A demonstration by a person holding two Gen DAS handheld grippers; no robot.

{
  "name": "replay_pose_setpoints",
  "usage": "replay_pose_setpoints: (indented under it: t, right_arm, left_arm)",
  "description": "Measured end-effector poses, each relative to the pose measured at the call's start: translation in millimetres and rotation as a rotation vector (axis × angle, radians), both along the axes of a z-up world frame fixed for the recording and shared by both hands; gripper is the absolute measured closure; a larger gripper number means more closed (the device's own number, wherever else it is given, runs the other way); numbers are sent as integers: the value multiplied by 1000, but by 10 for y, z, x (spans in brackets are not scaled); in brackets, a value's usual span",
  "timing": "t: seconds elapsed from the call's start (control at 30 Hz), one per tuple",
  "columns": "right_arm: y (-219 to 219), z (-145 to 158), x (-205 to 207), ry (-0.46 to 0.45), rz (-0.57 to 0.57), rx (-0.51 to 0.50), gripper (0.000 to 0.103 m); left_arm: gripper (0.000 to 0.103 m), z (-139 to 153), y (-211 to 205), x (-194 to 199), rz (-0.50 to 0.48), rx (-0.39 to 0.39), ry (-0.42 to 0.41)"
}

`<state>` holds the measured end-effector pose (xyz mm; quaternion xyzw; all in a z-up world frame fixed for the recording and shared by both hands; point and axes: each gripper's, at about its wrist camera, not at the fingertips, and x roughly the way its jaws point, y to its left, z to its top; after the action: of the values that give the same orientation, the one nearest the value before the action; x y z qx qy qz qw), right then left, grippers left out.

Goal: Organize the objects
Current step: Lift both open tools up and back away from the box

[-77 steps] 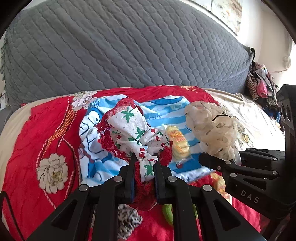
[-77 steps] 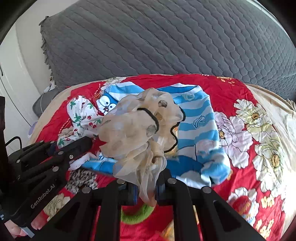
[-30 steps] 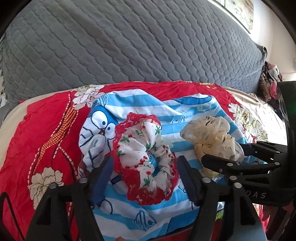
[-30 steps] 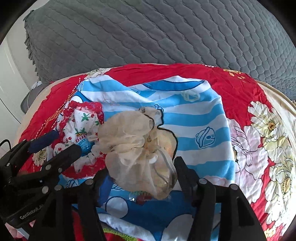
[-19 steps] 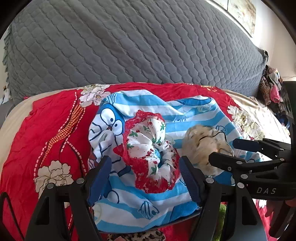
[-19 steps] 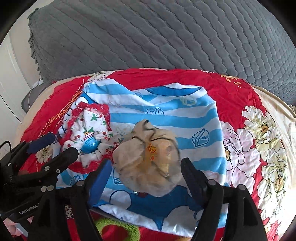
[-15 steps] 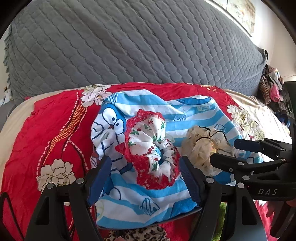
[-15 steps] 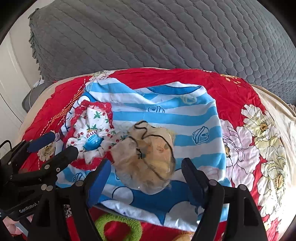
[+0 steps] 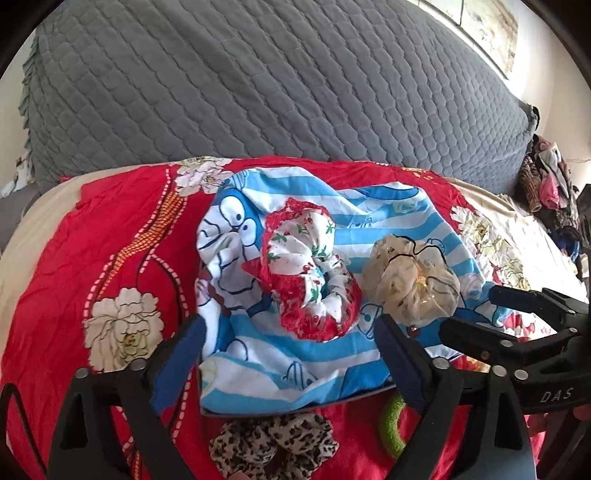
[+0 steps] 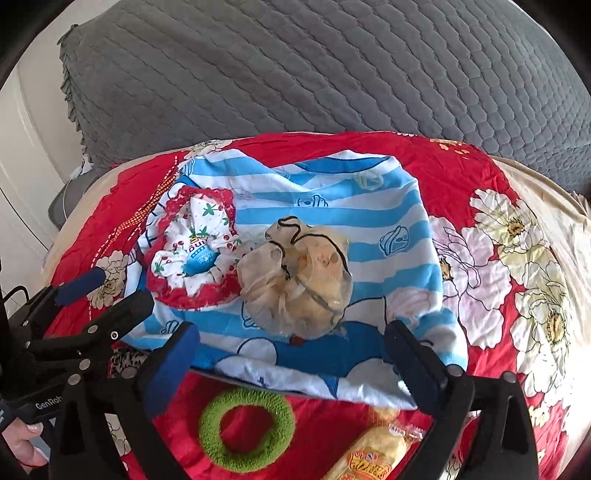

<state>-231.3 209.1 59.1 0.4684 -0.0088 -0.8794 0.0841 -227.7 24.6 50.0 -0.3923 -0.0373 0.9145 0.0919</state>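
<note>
A grey quilted cushion (image 9: 258, 85) stands upright behind a red floral bedspread (image 9: 92, 258), while a heap of mixed-colour clothing (image 9: 546, 184) lies at the far right edge and a framed picture (image 9: 487, 29) hangs above.

Cherry-print scrunchie (image 9: 308, 271) lies on striped cloth (image 9: 373, 221) beyond the opening left gripper (image 9: 288, 339).

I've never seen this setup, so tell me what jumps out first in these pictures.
Two scrunchies sit side by side on a blue-and-white striped cartoon cloth: a cherry-print scrunchie with red lace edging and, to its right, a sheer beige scrunchie. Under the cloth a bright red floral bedspread fills the scene, backed by a grey quilted cushion. A fuzzy green ring lies nearest the camera.
</note>
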Motion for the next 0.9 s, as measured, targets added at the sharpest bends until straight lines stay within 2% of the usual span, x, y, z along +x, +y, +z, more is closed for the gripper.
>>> replay_pose_setpoints:
  t: [0.9]
  right_arm:
    - [178, 143, 521, 11, -22, -7, 2]
  left_arm:
    - [6, 123, 17, 503, -47, 1, 17]
